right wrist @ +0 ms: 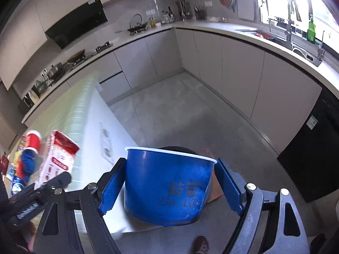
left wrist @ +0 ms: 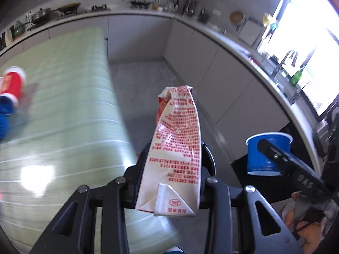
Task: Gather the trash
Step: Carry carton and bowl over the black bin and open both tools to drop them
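A crushed white carton with red print [left wrist: 175, 148] stands upright between the jaws of my left gripper [left wrist: 172, 169], which is shut on it; the same carton [right wrist: 59, 158] shows at the lower left of the right wrist view. My right gripper [right wrist: 169, 182] is shut on a blue paper cup [right wrist: 167, 188], its blue pads [right wrist: 112, 188] pressing the cup's sides just under the white rim. Seen from the left wrist, that blue cup [left wrist: 267, 154] hangs at the right. Both items are in the air beside the table, over the floor.
A green checked table [left wrist: 63, 116] is at left with a red cup [left wrist: 12, 82] and a blue crumpled item [left wrist: 4, 114] on it. A dark round rim [right wrist: 180, 148] shows behind the blue cup, near brown cardboard [right wrist: 216, 188]. Grey cabinets and a black appliance [right wrist: 313, 158] ring the floor.
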`<state>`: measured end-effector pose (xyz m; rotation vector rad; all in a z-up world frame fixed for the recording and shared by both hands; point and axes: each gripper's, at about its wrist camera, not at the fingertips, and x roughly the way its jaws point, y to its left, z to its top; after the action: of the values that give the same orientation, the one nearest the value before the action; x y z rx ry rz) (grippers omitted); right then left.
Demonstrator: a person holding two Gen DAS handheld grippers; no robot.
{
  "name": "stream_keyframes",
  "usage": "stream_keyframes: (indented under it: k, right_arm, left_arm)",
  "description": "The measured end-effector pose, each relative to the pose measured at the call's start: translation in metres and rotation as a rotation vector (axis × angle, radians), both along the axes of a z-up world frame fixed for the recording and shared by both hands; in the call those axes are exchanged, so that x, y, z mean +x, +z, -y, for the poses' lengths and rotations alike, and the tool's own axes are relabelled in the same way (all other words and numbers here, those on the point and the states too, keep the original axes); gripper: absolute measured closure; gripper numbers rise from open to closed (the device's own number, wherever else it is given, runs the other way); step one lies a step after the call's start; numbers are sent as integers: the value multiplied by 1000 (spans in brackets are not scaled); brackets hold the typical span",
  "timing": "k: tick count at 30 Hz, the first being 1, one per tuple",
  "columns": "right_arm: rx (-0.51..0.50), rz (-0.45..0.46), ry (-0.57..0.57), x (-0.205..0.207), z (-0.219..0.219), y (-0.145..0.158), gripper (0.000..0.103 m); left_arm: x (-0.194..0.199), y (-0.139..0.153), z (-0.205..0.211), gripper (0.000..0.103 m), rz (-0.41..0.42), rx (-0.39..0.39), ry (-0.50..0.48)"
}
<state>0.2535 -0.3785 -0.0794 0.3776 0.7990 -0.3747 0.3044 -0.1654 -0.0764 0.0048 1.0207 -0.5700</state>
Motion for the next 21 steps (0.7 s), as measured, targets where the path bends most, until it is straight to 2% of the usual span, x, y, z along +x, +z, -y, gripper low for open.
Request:
stream_keyframes:
  k: [3,7,8,10,12,16,21]
  right_arm:
    - [34,-38,21,12,28,-21,18]
    - [63,-78,60,28,42,-49,18]
    - [78,-87,68,32,46,-56,18]
    - [93,-104,85,40,53,-71,18]
    - [106,-121,108,49,53,-84,18]
    - [119,-150,155,66,46,-102,18]
    - [130,-210,185,85,38,-118,16]
  left_arm:
    - [5,-20,29,66,-39,48,-6]
    - [14,-53,60,64,-123,123,-6]
    - [17,-60,64,61,-147,135,-5]
    - [21,-67,68,48,-164,172,7]
    - [22,-63,66,41,-142,183,33]
    - [19,-37,51,38,-92,154,96]
    - [13,-8,25,34,-9,170,138]
